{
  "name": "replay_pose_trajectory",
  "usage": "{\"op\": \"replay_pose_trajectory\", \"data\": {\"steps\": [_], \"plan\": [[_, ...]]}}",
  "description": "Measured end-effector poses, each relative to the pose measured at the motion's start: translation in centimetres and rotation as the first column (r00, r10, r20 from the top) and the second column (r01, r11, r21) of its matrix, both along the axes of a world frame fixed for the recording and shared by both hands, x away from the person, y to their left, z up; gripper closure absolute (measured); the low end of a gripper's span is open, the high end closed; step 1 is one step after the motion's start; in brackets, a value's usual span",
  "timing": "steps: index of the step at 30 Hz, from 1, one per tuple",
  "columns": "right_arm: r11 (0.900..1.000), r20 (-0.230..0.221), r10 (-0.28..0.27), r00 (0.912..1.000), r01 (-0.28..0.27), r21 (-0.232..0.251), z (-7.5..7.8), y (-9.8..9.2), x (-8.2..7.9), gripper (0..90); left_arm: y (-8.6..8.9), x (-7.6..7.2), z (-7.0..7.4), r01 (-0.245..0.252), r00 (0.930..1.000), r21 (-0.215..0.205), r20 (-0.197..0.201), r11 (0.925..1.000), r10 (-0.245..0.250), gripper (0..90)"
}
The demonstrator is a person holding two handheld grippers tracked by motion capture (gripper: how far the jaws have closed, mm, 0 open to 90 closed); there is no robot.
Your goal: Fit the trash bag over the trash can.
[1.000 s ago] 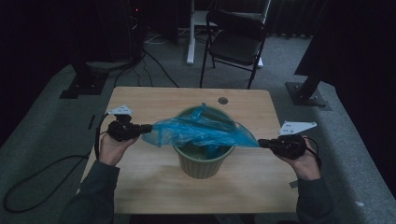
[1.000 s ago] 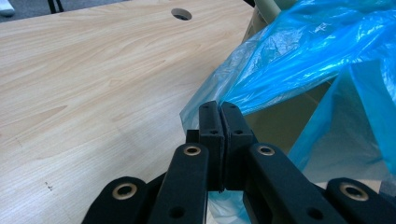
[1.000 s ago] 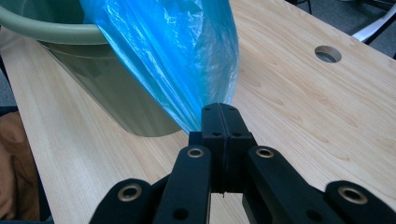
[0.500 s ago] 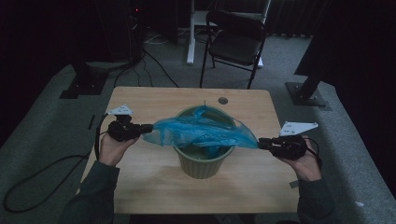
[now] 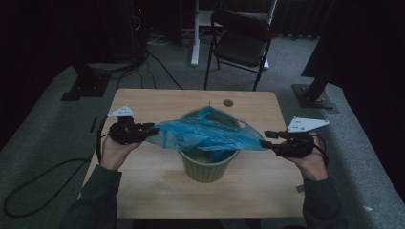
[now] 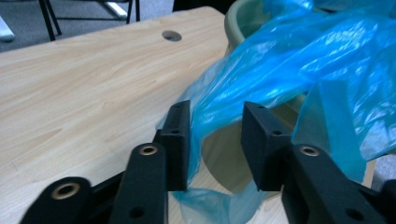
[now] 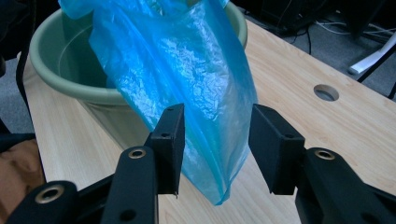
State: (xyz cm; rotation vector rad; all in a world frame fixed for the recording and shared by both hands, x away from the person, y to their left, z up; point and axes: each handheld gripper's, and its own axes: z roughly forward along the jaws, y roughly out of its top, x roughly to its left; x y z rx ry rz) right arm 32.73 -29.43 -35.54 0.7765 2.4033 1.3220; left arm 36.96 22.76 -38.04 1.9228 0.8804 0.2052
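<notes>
On the pale wooden table [image 5: 143, 191] a round, pale green plastic bucket [image 5: 208, 168] stands near the middle, and a thin, crinkled blue plastic bag [image 5: 205, 133] lies stretched across its mouth, reaching out past the rim to the left and to the right.

From the high view the left gripper [image 5: 152, 130] sits at the bag's left end and the right gripper [image 5: 263, 139] at its right end, each in a hand coming up from the near edge, well apart with the bucket between them. At that distance the film seems to run straight into both sets of black jaws, and their gap cannot be read.

The left gripper view settles it: the left gripper [image 6: 215, 140] has its jaws standing apart, having just been opening, and a fold of blue film hangs loose between them, lying against the left pad and clear of the right one. Behind the film the bucket's wall shows.

The right gripper view tells the same of the right gripper [image 7: 215, 144]: its jaws have just been opening and stand apart, with the bag's tapered end drooping between them, unpinched. This view also looks into the bucket's interior beyond the film, and shows the round cable hole [image 7: 326, 92] in the tabletop off to the right.

A black folding chair [image 5: 241, 45] stands on the grey carpet beyond the table's far edge.
</notes>
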Motion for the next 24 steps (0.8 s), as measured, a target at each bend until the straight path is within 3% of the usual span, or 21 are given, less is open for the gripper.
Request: {"op": "replay_pose_trajectory", "data": {"steps": [8,13,20,24], "plan": [[0.999,0.021,-0.012,0.9997,0.011,0.039,1.1,0.5,0.3,54.7,-0.4,-0.5,1.0,0.007,0.9991,-0.026,0.042,0.9996,-0.006,57.9],[0.999,0.032,0.001,0.9995,-0.002,0.045,1.8,1.5,0.7,54.9,-1.1,-0.9,1.7,0.023,0.9975,-0.019,0.066,0.9995,-0.022,58.0],[0.999,0.039,0.023,0.9990,-0.025,0.047,2.7,3.7,1.7,55.2,-0.8,-0.7,1.5,0.018,0.9984,-0.032,0.053,0.9993,-0.016,55.7],[0.999,0.040,0.036,0.9985,-0.038,0.039,2.9,4.8,2.1,55.2,-0.8,-0.8,1.4,0.014,0.9979,-0.013,0.064,0.9998,-0.014,54.0]]}}
